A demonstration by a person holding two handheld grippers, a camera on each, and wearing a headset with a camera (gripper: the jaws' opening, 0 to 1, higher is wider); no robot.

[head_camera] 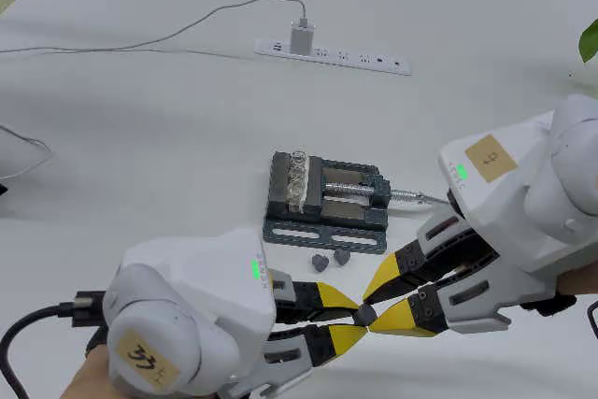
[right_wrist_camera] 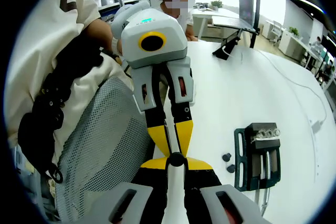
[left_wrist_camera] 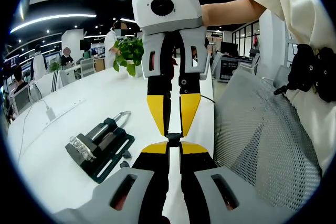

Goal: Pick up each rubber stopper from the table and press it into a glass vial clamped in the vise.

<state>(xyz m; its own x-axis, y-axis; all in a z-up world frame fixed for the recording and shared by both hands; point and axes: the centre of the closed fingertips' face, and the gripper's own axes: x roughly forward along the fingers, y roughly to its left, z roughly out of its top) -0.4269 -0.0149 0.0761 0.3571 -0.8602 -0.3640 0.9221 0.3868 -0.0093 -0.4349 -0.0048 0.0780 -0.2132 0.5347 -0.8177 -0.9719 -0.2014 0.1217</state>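
Since my left hand-held gripper (left_wrist_camera: 174, 148) and right hand-held gripper (right_wrist_camera: 177, 163) both clench one rubber stopper (head_camera: 366, 313) tip-to-tip, near side of the vise (head_camera: 327, 198), I'd call it a re-grip for vial (head_camera: 297, 179) alignment.

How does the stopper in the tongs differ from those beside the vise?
The dark rubber stopper is airborne, pinched between left tongs and right tongs; the two grey stoppers lie on the white table. The held one is apart from the dark vise; the pair lies beside it. Same colour.
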